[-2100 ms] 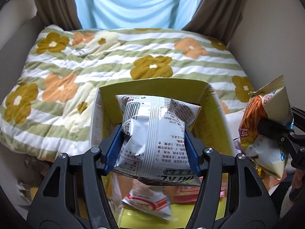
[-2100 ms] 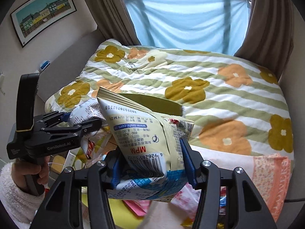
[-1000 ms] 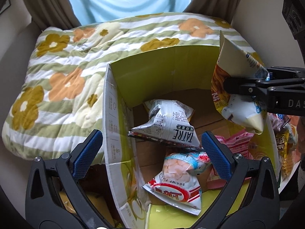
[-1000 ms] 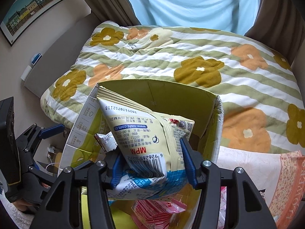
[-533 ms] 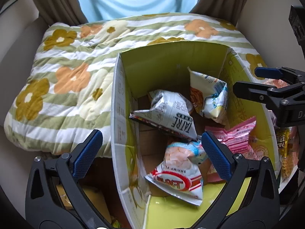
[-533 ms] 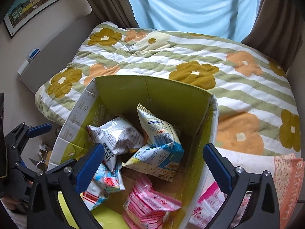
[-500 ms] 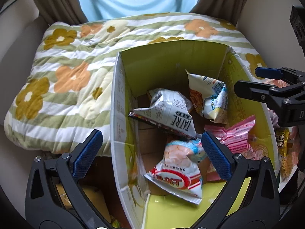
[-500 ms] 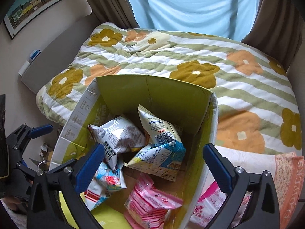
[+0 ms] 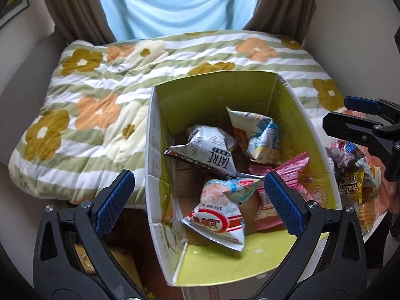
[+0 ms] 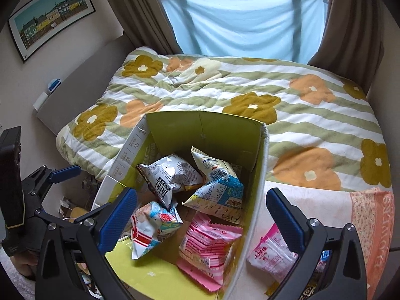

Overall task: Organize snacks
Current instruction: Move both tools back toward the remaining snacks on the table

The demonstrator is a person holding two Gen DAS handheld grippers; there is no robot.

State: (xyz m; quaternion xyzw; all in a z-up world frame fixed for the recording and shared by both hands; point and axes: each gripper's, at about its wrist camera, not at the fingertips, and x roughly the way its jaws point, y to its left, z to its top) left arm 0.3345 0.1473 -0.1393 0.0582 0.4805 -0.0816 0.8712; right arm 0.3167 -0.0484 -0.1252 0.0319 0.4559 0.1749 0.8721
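Note:
An open yellow-green cardboard box (image 9: 215, 92) (image 10: 200, 127) holds several snack bags: a silver TATRE bag (image 9: 212, 152) (image 10: 170, 175), a cream and blue bag (image 9: 260, 137) (image 10: 217, 190), a shrimp bag (image 9: 220, 207) (image 10: 150, 227) and a pink bag (image 9: 282, 172) (image 10: 207, 245). My left gripper (image 9: 200, 200) is open and empty above the box's near side. My right gripper (image 10: 202, 215) is open and empty over the box; it also shows in the left wrist view (image 9: 362, 127), to the right of the box.
Loose snack bags lie right of the box: a pink and white one (image 10: 270, 252) and yellow and purple ones (image 9: 352, 175), on a towel (image 10: 370, 215). A flowered quilt (image 9: 100, 105) covers the bed behind. Clutter lies on the floor at left (image 10: 72, 210).
My left gripper let the silver bag go into the box, then my right gripper dropped the cream and blue bag beside it. Both grippers have since drawn back, open.

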